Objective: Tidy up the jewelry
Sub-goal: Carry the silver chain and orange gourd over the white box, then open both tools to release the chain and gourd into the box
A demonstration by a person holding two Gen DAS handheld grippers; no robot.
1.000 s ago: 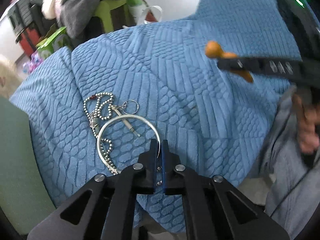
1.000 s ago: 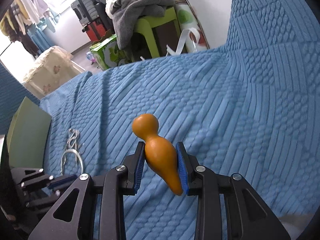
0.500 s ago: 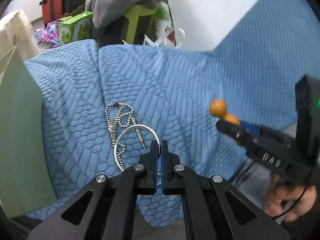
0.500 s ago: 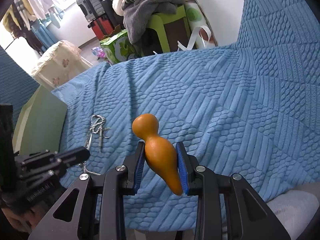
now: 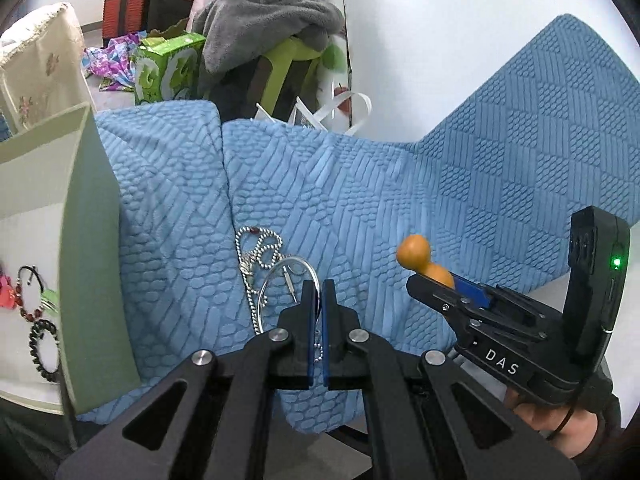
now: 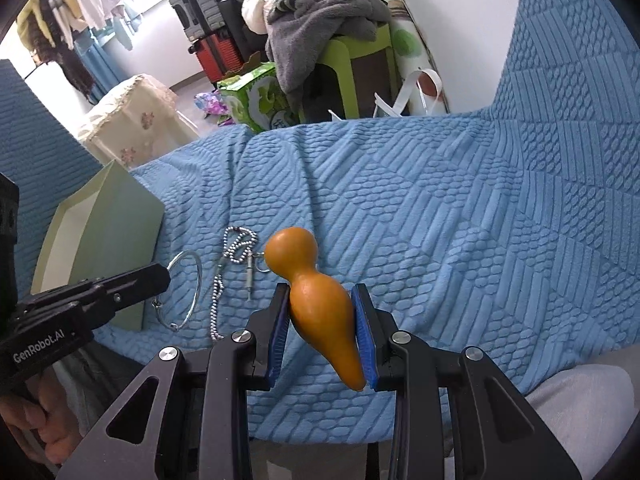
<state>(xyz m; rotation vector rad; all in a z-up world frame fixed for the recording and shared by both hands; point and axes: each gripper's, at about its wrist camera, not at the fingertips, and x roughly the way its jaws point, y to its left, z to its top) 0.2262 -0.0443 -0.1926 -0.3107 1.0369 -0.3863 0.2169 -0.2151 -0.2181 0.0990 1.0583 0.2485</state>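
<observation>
My right gripper [image 6: 322, 300] is shut on an orange gourd-shaped pendant [image 6: 316, 300], held above the blue quilted cover; it also shows in the left wrist view [image 5: 418, 254]. My left gripper [image 5: 319, 292] is shut and empty, just above a silver bangle [image 5: 280, 280] lying on the cover. A silver bead chain [image 5: 256, 248] with a small key ring and pin lies beside the bangle. In the right wrist view the bangle [image 6: 196, 280] and chain [image 6: 234, 248] lie left of the pendant. A pale green box [image 5: 80, 240] at the left holds beaded bracelets [image 5: 38, 320].
The blue quilted cover [image 6: 440, 220] spreads wide to the right and rises at the back. Beyond its far edge stand a green stool with grey clothes [image 6: 320, 20], a green carton [image 6: 260, 96] and suitcases. My knee in grey cloth [image 6: 580, 400] is at the lower right.
Both grippers have pulled back and up from the cover. The green box with bracelets has come into the left wrist view. The pendant stays gripped; the left jaws stay shut.
</observation>
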